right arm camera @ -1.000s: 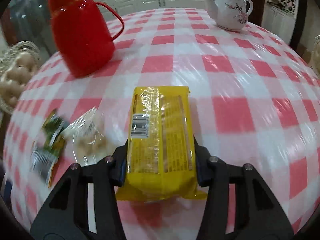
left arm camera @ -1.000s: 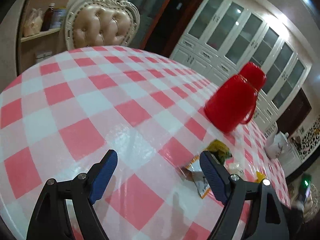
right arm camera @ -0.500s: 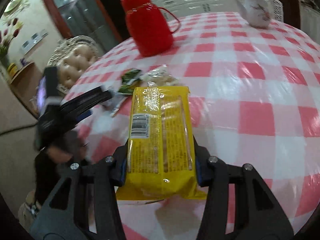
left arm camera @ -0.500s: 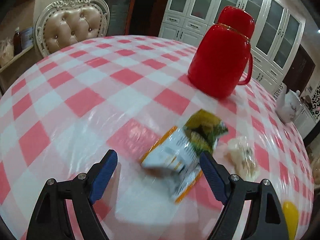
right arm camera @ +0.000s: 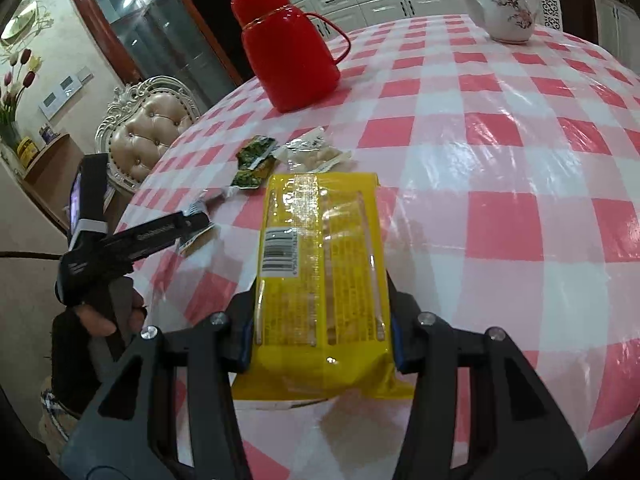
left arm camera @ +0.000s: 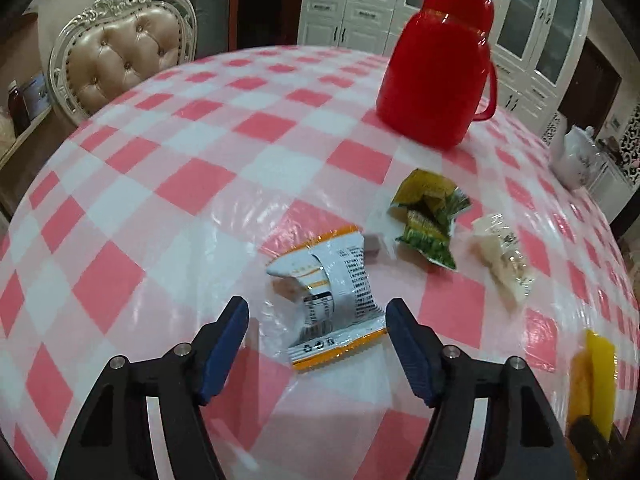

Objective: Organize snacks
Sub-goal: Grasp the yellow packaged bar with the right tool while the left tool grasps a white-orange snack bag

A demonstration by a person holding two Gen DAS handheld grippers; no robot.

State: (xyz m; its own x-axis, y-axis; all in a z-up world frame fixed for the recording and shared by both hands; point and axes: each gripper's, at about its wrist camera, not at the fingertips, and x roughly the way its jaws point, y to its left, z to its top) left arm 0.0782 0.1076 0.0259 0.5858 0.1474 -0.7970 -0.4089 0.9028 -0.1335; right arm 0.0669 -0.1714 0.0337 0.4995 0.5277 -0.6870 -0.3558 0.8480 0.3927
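A crumpled white-and-orange snack packet lies on the pink checked tablecloth. My left gripper hovers over it, jaws closing, the packet between the blue pads with the left pad still clear of it. A green packet and a clear bag of pale snacks lie just beyond. My right gripper is shut on a long yellow packet, held above the table. In the right wrist view the left gripper hides most of the white-and-orange packet.
A red jug stands behind the snacks, and a white teapot sits at the far side. A padded chair stands at the table's far left edge. A person's hand grips the left tool. White cabinets line the wall.
My left gripper has swung over the snacks, so the white-and-orange packet now lies between its jaws, which have narrowed. The right gripper carried the yellow packet sideways and then held still.
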